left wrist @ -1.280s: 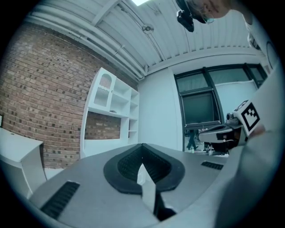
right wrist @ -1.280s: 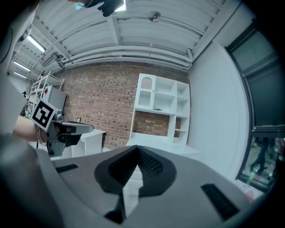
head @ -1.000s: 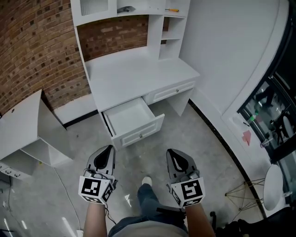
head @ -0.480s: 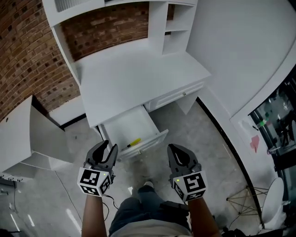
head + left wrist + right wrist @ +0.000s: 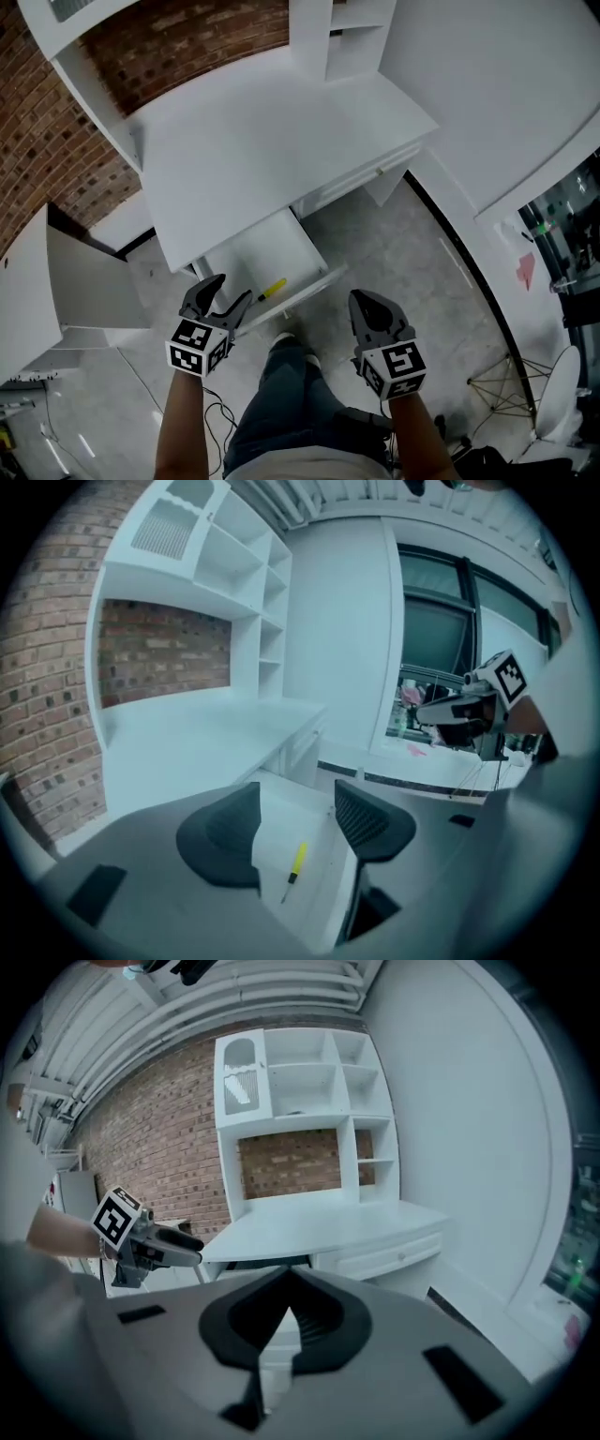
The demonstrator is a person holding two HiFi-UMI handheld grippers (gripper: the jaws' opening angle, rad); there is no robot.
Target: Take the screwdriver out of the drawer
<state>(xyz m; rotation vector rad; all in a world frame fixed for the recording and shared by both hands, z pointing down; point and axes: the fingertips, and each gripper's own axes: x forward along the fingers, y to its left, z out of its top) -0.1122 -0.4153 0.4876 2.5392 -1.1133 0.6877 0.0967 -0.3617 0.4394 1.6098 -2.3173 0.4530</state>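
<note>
A yellow-handled screwdriver [image 5: 272, 289] lies in the open white drawer [image 5: 248, 258] under the desk, near its front panel. My left gripper [image 5: 230, 292] hovers at the drawer's front left corner. Its jaws are opening and hold nothing. In the left gripper view the screwdriver [image 5: 296, 862] shows through the gap of the left gripper [image 5: 295, 801], lying lower and beyond the tips. My right gripper [image 5: 370, 305] is shut and empty, over the floor to the right of the drawer. In its own view the right gripper [image 5: 286, 1281] points at the desk.
The white desk top [image 5: 272, 131] overhangs the back of the drawer, with hutch shelves [image 5: 347, 37] behind. A closed drawer with a knob [image 5: 380, 172] is to the right. A low white cabinet [image 5: 47, 272] stands left. The person's leg and shoe [image 5: 286, 342] are below the drawer.
Both grippers moved forward and down toward the drawer. The left jaws went from shut to wide open. The screwdriver, unseen in the drawer a second ago, now shows.
</note>
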